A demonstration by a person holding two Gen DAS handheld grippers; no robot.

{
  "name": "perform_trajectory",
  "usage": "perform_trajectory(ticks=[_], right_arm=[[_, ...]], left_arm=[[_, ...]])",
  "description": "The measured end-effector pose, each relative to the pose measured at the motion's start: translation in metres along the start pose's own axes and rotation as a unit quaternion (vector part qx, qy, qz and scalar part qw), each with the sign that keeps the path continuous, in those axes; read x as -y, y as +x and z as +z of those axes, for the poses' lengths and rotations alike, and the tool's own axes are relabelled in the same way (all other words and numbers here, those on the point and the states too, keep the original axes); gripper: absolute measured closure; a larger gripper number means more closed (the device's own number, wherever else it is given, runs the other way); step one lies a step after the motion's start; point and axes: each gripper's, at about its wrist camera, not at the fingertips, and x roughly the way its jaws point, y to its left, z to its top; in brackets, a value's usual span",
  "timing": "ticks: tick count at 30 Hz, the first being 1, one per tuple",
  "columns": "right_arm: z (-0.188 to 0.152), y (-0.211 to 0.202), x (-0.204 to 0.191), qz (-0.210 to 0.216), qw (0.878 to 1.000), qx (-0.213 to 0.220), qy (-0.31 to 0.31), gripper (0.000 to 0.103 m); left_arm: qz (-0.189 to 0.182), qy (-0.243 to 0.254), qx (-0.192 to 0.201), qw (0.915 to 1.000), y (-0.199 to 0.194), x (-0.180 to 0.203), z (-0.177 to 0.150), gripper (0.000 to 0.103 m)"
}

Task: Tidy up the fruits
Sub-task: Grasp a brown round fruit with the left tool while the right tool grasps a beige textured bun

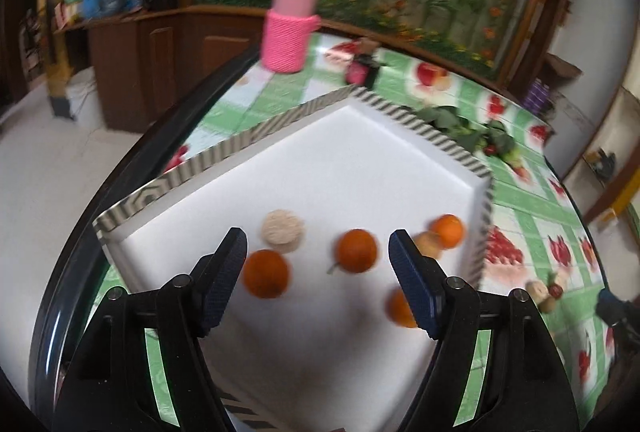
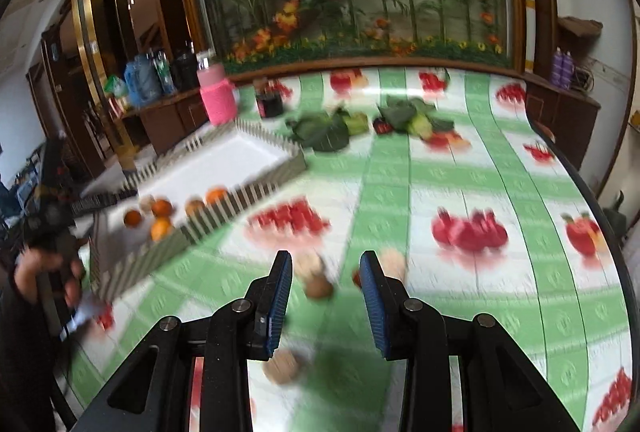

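the fruit you are sorting is split between two places. in the left wrist view a shallow white tray with a grey-and-white striped rim (image 1: 256, 138) fills the middle of the frame, and in its lower part lie round orange citrus fruits: one (image 1: 266, 273) just beside the left finger, one (image 1: 356, 250) between the fingers, one (image 1: 450, 230) by the right wall, and another half hidden behind the right finger. a pale beige, rough-skinned round fruit (image 1: 282, 230) sits just above the first orange.

your left gripper (image 1: 318, 256) stands wide open above them, holding nothing. i judge it has nothing more to do here for now.

in the right wrist view, several tan-brown round fruits (image 2: 318, 286) lie loose on the green-and-white fruit-print tablecloth (image 2: 460, 172), low in the frame, badly blurred. your right gripper (image 2: 326, 272) is parted and empty around them, apart from the tray at middle left. next, i think you should settle it over one tan fruit, close gently, and carry it left over the striped wall.
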Motion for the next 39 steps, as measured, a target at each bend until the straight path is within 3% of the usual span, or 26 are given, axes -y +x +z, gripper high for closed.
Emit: perform_trajectory(ticks=[5,9,12,18,19,21,28,31,36,38,39], right_arm=[[-0.032,0.007,-0.011,0.027,0.998,-0.048,-0.026,0.069],[-0.045,0.014,-0.032,0.030,0.995,-0.065,-0.075,0.069],[-0.049,0.020,-0.039,0.034,0.992,-0.076,-0.090,0.069],[-0.054,0.035,-0.033,0.033,0.992,-0.098,-0.079,0.069],[-0.055,0.035,-0.033,0.035,0.991,-0.098,-0.078,0.076],[-0.055,0.034,-0.029,0.037,0.993,-0.088,-0.069,0.078],[-0.045,0.021,0.005,-0.005,0.999,-0.037,0.014,0.078],[-0.044,0.017,0.016,-0.011,0.999,-0.026,0.042,0.078],[-0.042,0.015,0.018,-0.012,0.998,-0.021,0.050,0.078],[-0.042,0.015,0.017,-0.013,0.999,-0.021,0.045,0.078],[-0.043,0.015,0.016,-0.013,0.999,-0.020,0.045,0.078]], left_arm=[[-0.081,0.068,0.011,0.9943,-0.011,0.034,-0.004,0.029],[-0.162,0.137,0.006,0.9772,-0.020,0.071,-0.017,0.029],[-0.191,0.175,0.001,0.9660,-0.024,0.094,-0.026,0.029],[-0.193,0.213,-0.036,0.9572,-0.007,0.121,-0.038,0.029],[-0.192,0.217,-0.044,0.9562,-0.003,0.125,-0.040,0.029],[-0.198,0.226,-0.057,0.9521,0.003,0.132,-0.046,0.029],[-0.255,0.288,-0.088,0.9186,0.006,0.186,-0.075,0.029],[-0.253,0.307,-0.095,0.9125,0.010,0.200,-0.083,0.030],[-0.249,0.299,-0.114,0.9143,0.022,0.206,-0.083,0.044],[-0.246,0.295,-0.122,0.9152,0.027,0.207,-0.082,0.060],[-0.243,0.294,-0.128,0.9155,0.030,0.207,-0.082,0.063]])
